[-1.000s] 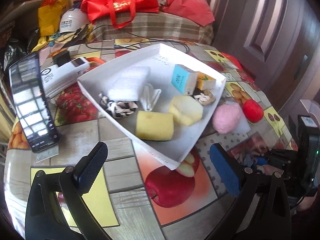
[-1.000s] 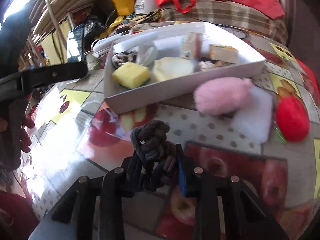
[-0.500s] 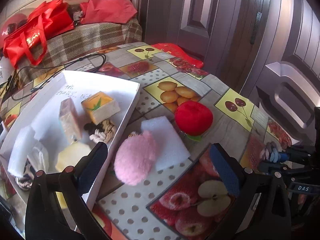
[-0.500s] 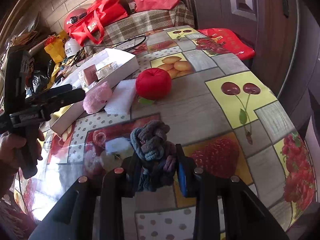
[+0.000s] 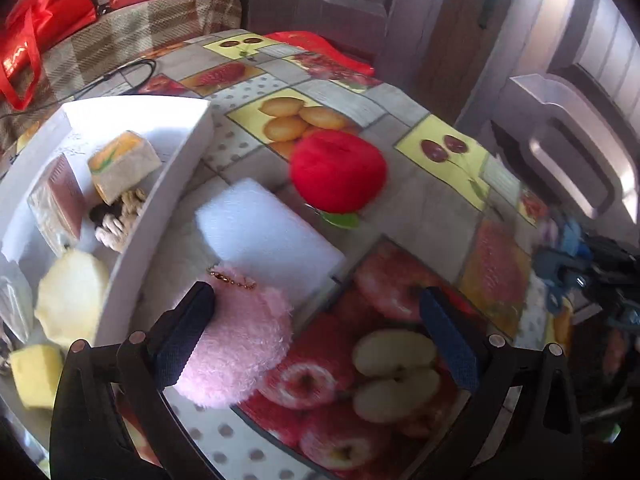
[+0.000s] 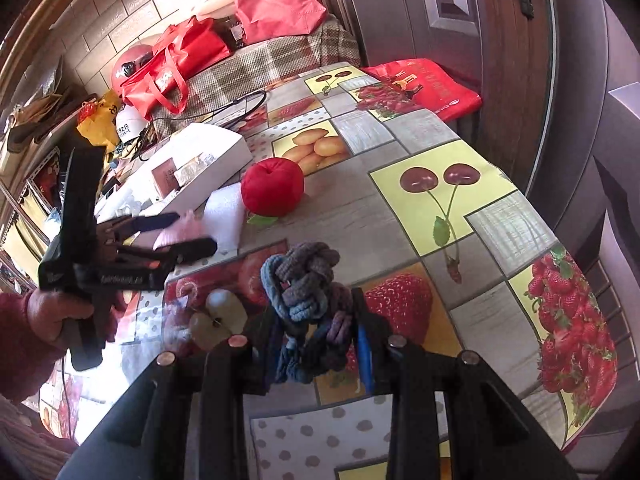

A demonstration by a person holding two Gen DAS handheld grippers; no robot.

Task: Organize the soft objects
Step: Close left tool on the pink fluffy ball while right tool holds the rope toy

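The knotted rope toy (image 6: 308,304), a grey, blue and purple cord bundle, is clamped between the 2 pads of the right gripper (image 6: 316,344). Its long axis runs along the fingers, with the fat knot pointing away from the camera and up toward the red plush apple (image 6: 273,188) (the loose cord ends trail back between the pads). It hangs over the fruit-print tablecloth (image 6: 432,216), above a strawberry panel.

Taking the red plush apple as the landmark: the white foam pad (image 5: 264,236) lies flat just beside it, toward the white box (image 5: 168,200), and the box's corner stands near the apple on that same side. The pink fluffy pom-pom (image 5: 236,344) sits past the foam pad from the apple, touching the pad's near edge, its small gold chain toward the pad.

The left gripper (image 5: 316,334) has its 2 jaws wide apart, nothing pressed; one pad is right against the pom-pom's side. In the right wrist view a hand (image 6: 60,316) holds its handle, well to the box side of the apple.
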